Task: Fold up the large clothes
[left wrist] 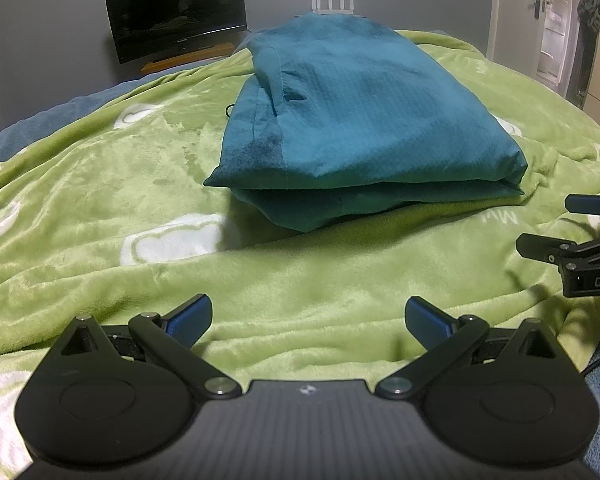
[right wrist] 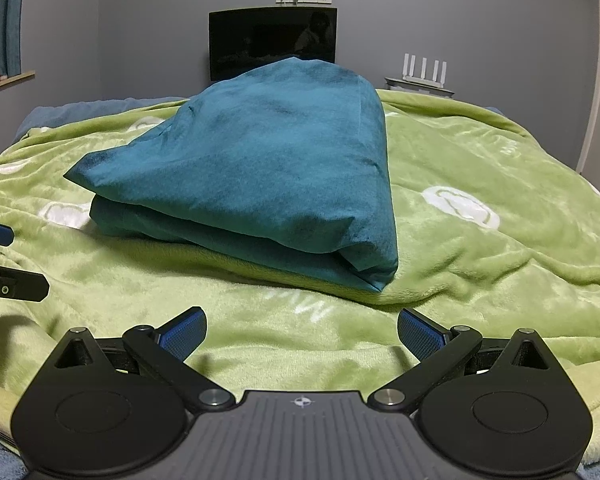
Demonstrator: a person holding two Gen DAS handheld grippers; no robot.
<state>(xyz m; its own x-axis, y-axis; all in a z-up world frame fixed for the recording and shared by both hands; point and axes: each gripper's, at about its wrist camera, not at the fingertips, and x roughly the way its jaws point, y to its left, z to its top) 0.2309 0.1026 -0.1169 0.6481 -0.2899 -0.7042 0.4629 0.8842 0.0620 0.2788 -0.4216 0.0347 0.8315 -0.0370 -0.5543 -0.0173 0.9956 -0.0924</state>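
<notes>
A teal garment (left wrist: 356, 120) lies folded into a thick stack on the green blanket (left wrist: 100, 184); the right wrist view shows the same garment (right wrist: 260, 176) with its folded layers facing me. My left gripper (left wrist: 308, 320) is open and empty, held low over the blanket a short way in front of the stack. My right gripper (right wrist: 300, 332) is also open and empty, near the stack's front right corner. Each gripper shows at the edge of the other's view: the right gripper (left wrist: 556, 224) and the left gripper (right wrist: 16, 258).
The green blanket (right wrist: 480, 280) with white cloud prints covers the bed. A dark monitor (right wrist: 272, 40) and a white router (right wrist: 422, 74) stand against the grey wall behind. A door (left wrist: 520, 12) is at the far right.
</notes>
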